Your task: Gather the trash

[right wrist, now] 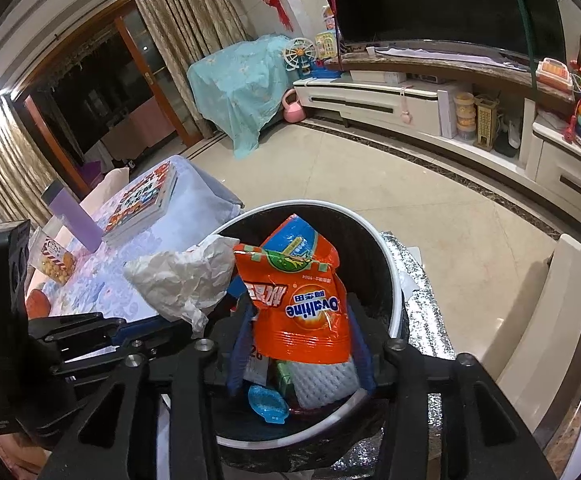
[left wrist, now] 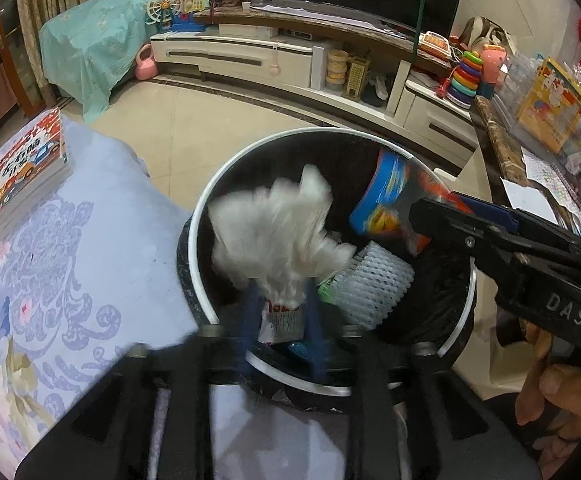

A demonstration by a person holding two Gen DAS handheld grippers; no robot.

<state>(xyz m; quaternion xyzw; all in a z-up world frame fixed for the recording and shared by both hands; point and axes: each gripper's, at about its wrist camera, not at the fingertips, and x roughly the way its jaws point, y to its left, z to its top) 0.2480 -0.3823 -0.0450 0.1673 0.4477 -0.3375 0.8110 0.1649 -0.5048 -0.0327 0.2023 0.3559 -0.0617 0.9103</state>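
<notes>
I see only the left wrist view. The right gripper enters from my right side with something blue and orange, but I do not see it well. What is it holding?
Observer: An orange Ovaltine packet, pinched between the fingers of the right gripper. Its print is upside down.
Operator: Is it over the bin?
Observer: Yes, it is over the open trash bin, with a white foam net lying inside below it.
Operator: Is anything on the table outside my picture?
Observer: A purple bottle stands upright beside the books, and there is a snack jar near it.
</notes>
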